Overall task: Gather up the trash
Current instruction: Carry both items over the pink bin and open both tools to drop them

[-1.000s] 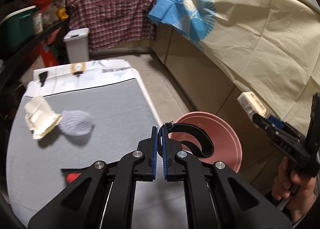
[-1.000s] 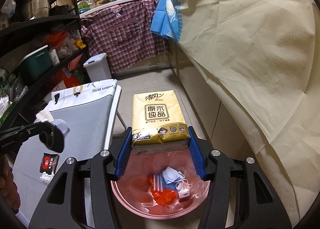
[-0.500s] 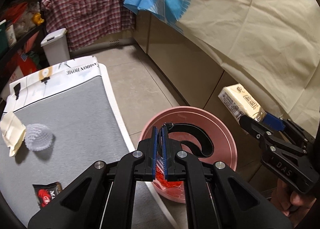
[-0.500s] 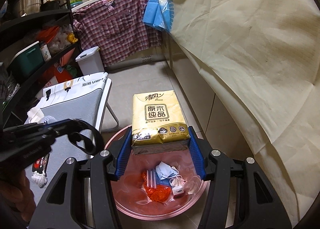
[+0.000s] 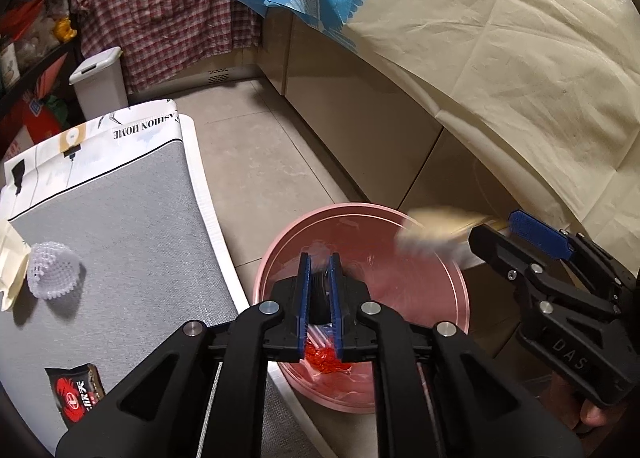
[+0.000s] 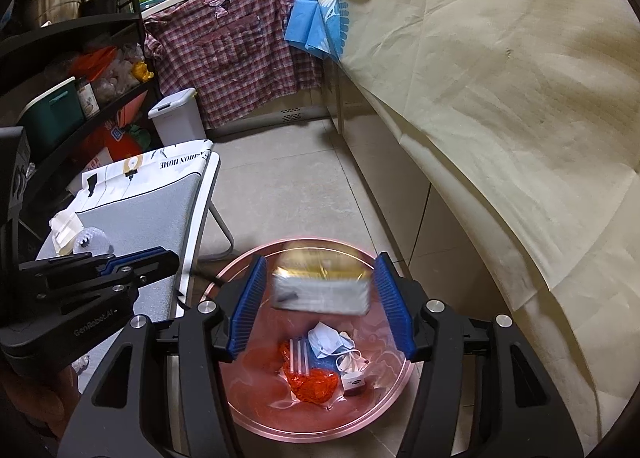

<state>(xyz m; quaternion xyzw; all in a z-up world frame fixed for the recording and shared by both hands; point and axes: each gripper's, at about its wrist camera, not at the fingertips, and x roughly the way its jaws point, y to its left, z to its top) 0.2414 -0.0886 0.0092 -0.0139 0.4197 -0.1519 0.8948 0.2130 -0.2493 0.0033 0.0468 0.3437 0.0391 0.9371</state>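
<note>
A: Where does the left wrist camera look?
B: Steeply down along its own tongs (image 5: 319, 290), close above the pink basin (image 5: 460, 298) at five o'clock, grey bench (image 5: 120, 242) at nine.
A: And the right?
B: Down too, the basin (image 6: 384, 414) close at six. Both share basin, bench (image 6: 160, 209) and plaid shirt (image 5: 168, 5).

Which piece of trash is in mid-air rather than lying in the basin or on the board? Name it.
The tissue pack: it shows blurred, between the right gripper's open jaws, touching neither, above the pink basin. The foam net and snack wrapper rest on the grey board.
</note>
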